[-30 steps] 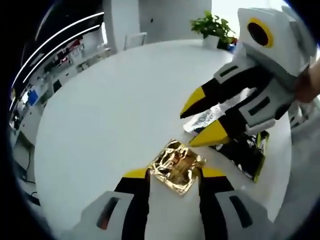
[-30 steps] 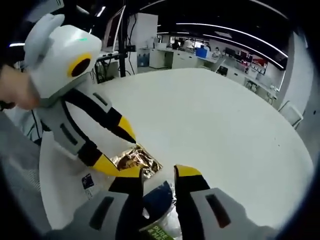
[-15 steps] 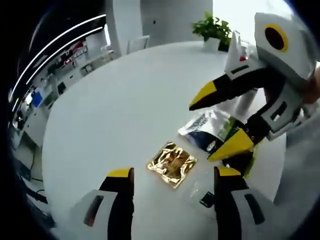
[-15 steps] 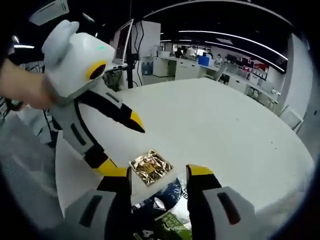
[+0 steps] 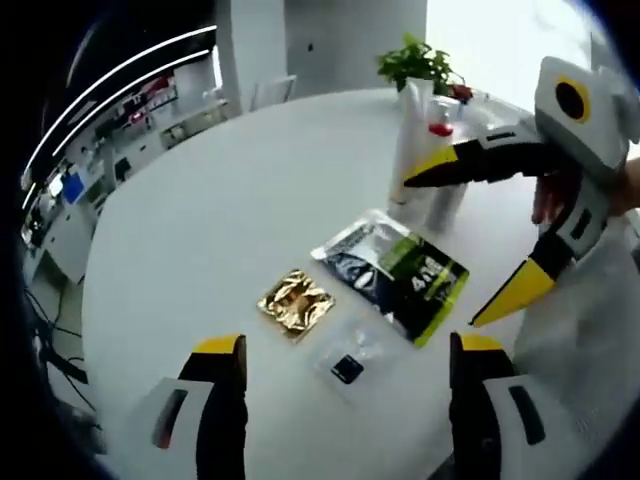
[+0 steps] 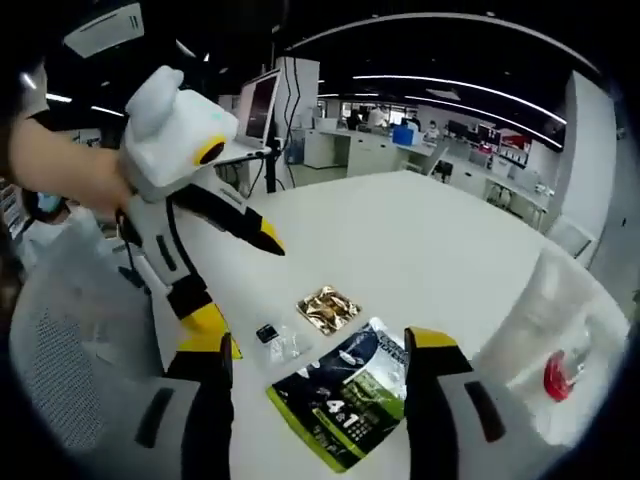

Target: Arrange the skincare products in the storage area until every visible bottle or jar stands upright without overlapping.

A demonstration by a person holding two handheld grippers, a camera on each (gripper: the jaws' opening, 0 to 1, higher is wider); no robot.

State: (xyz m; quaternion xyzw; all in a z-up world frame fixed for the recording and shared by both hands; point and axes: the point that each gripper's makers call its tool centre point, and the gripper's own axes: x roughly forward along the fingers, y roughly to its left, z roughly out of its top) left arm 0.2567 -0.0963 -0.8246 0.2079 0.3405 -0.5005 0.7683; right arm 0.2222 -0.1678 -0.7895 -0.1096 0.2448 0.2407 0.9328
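Currently both grippers are held above a round white table (image 5: 230, 200) with nothing between their jaws. Left gripper (image 5: 345, 350): yellow-tipped black jaws spread wide apart, seen rising from the bottom of the left gripper view; in the right gripper view the same tool (image 6: 240, 275) enters from the left, held by a hand (image 6: 60, 165), jaws likewise apart. Right gripper (image 6: 320, 345): jaws wide apart; in the left gripper view it (image 5: 470, 240) comes in from the right, one jaw above and one below the far end of the pouch. Flat on the table lie three items: a crinkled gold foil square sachet (image 5: 295, 302), a small clear plastic sachet with a dark square inside (image 5: 350, 362), and a dark blue and green printed foil pouch marked "4 in 1" (image 5: 400, 275). Gold sachet sits just beside the pouch's near corner, not touching as far as can be told; clear sachet lies near both, between them and the left jaws. Same three appear in the right gripper view: gold sachet (image 6: 328, 310), clear sachet (image 6: 277, 340), pouch (image 6: 345, 390), the pouch lying between the right jaws' tips. Beyond the pouch stand an upright white tube (image 5: 410, 140) and a translucent bottle with a red part (image 5: 443, 165), close together; bottle looms blurred at right in the right gripper view (image 6: 555, 345). Potted green plant (image 5: 415, 65) at the far table edge
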